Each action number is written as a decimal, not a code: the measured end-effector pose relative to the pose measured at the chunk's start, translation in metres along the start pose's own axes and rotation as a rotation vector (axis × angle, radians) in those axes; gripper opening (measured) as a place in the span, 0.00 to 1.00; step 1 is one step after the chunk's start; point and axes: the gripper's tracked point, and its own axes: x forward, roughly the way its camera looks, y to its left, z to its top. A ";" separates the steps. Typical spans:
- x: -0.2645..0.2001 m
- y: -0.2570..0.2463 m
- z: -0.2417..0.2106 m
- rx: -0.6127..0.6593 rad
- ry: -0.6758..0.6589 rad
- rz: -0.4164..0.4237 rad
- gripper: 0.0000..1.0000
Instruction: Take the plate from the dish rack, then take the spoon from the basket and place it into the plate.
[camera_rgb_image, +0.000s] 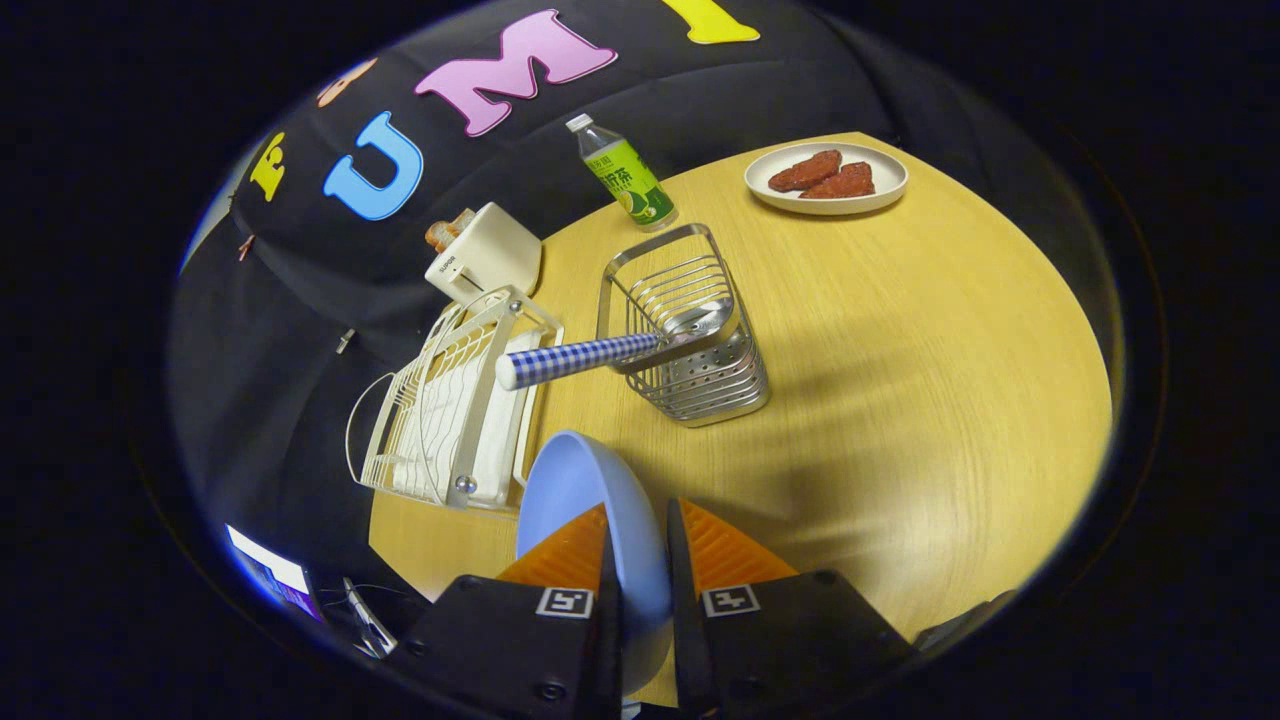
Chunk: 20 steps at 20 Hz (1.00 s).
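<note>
The tongs (640, 560) pinch the rim of the blue plate (590, 520), held on edge just off the white dish rack (450, 410) at the tabletop's (900, 380) edge. Beyond, the spoon (610, 352) leans in the wire basket (690, 340).

Tongs (639, 506), clamped on plate (572, 478), bear unreadable square markers (565, 602).

The gripper (638, 560) clamps the blue plate (575, 490) just beside the white dish rack (450, 410).
</note>
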 end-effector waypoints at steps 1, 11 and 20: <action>-0.002 -0.004 -0.002 -0.022 0.005 -0.002 0.26; -0.036 -0.001 0.016 -0.336 -0.129 0.061 0.98; -0.034 0.036 0.084 -0.687 -0.404 0.049 0.99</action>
